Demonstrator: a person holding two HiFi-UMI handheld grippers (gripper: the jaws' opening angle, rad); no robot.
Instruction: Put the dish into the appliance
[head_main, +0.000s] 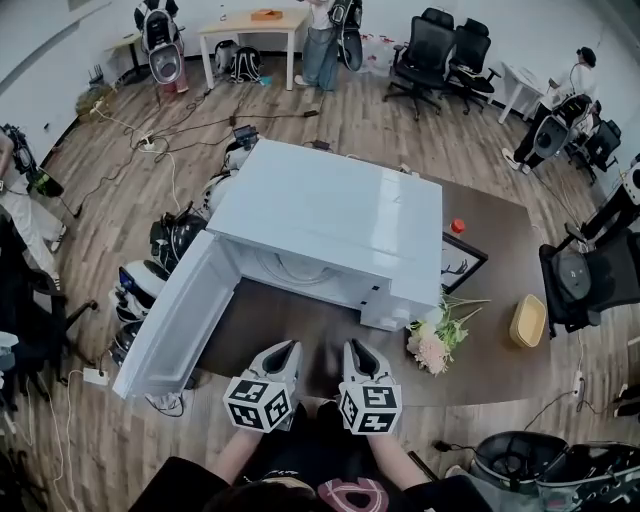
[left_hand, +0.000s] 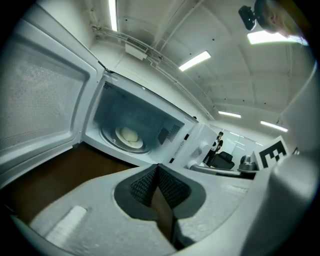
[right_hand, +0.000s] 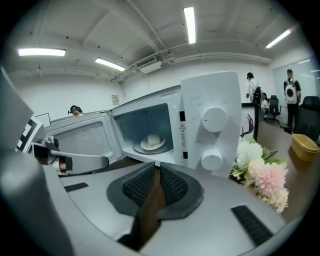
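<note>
Left gripper (left_hand: 156, 169) had its pads closed together, empty; right gripper (right_hand: 156, 170) was narrowed to a slit, also empty. Beyond them the round white dish (right_hand: 151, 144) lay flat, face up, inside the open microwave (right_hand: 210, 120), carrying a pale lump. A warning-triangle sticker (right_hand: 182, 127) was unreadable

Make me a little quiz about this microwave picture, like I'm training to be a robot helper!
1. True or false: the door of the boxy white microwave is shut.
2. Where is the round white dish? A) on top of the microwave B) inside the microwave C) behind the microwave
3. Fill in: pink and white ___ lie just right of the microwave.
Key: 1 false; 2 B; 3 flowers.
</note>
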